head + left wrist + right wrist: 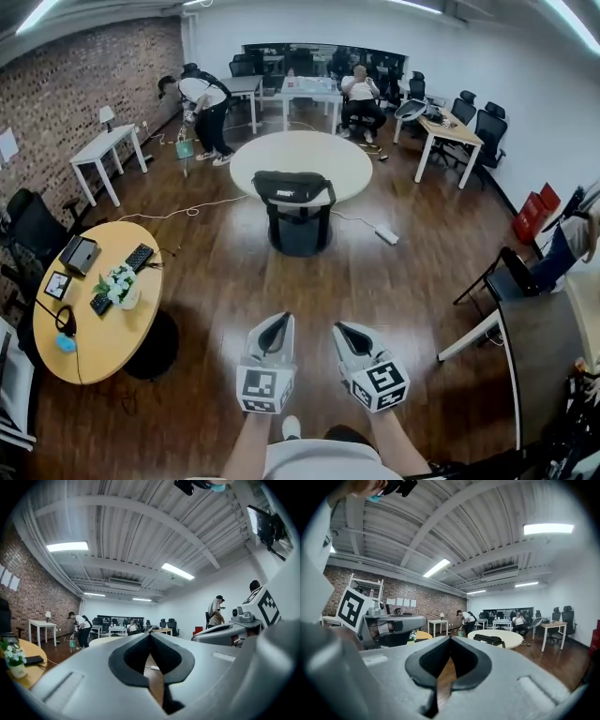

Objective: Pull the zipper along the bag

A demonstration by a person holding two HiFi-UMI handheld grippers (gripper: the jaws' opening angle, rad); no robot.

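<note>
A black bag lies on the near edge of a round white table, far ahead of me; it also shows small in the right gripper view as the bag. Both grippers are held side by side low in the head view, well short of the table. My left gripper is shut with nothing in it, its jaws meeting at the tip. My right gripper is shut and empty too, jaws closed at the tip. The zipper is too small to make out.
A round wooden table with keyboard, tablet and flowers stands at my left. A black bin sits under the white table, a power strip on the floor beside it. People are at the back; desks and chairs line the right.
</note>
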